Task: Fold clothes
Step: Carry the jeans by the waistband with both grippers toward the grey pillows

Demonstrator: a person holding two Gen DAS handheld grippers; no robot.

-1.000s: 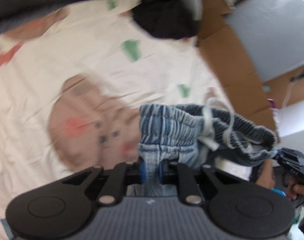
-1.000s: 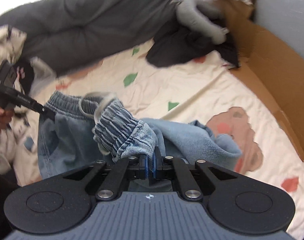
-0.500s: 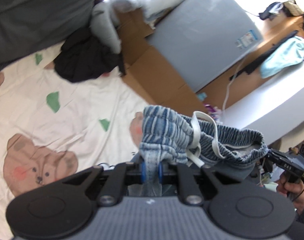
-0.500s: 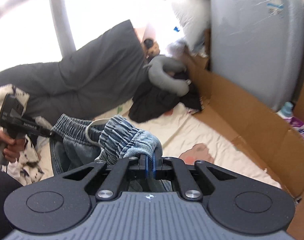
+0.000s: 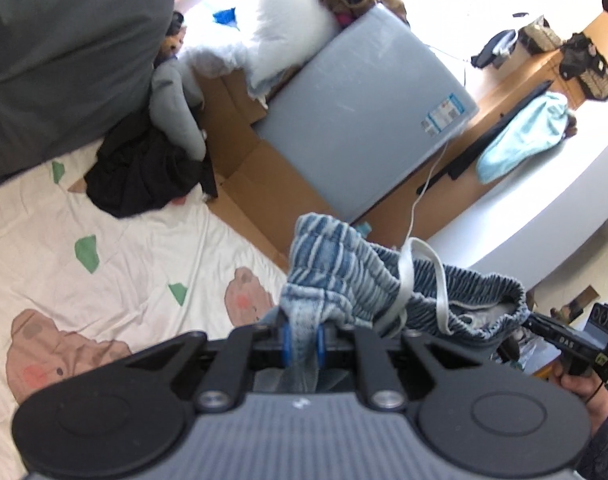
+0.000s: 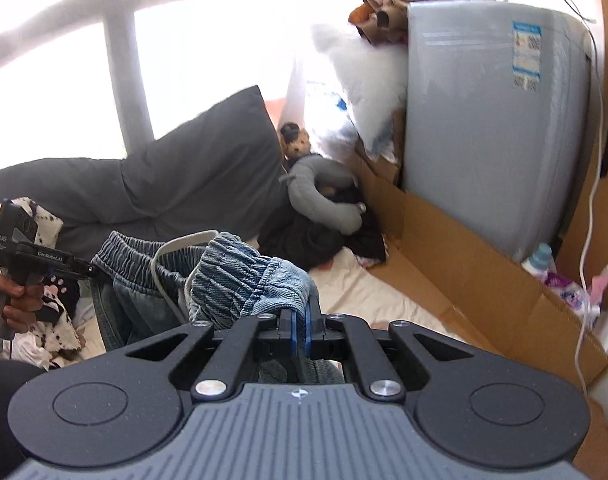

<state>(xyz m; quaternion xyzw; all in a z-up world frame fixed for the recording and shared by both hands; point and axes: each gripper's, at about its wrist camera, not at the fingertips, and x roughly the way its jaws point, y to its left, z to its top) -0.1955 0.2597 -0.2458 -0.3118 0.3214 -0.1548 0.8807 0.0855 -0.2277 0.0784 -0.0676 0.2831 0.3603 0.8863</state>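
Observation:
Blue denim shorts [image 5: 344,272] with an elastic waistband and a white drawstring [image 5: 420,276] hang in the air above the bed. My left gripper [image 5: 302,340] is shut on one end of the waistband. My right gripper [image 6: 300,328] is shut on the other end of the shorts [image 6: 240,276]. Each gripper shows in the other's view: the right gripper [image 5: 536,322] at the far right and the left gripper [image 6: 92,269] at the far left, each held by a hand. The legs of the shorts hang down out of sight behind the gripper bodies.
A white sheet [image 5: 124,248] printed with bears and green shapes lies below. A dark grey pillow [image 6: 164,184], a black garment [image 5: 144,176] and a grey neck pillow [image 6: 324,192] sit at the head. Cardboard [image 6: 464,276] and a grey appliance [image 6: 492,128] stand along the right.
Both grippers have risen with the shorts, lifting them off the sheet. The views have tilted up, so the grey appliance, pillows and window have come into sight. Both grips are unchanged.

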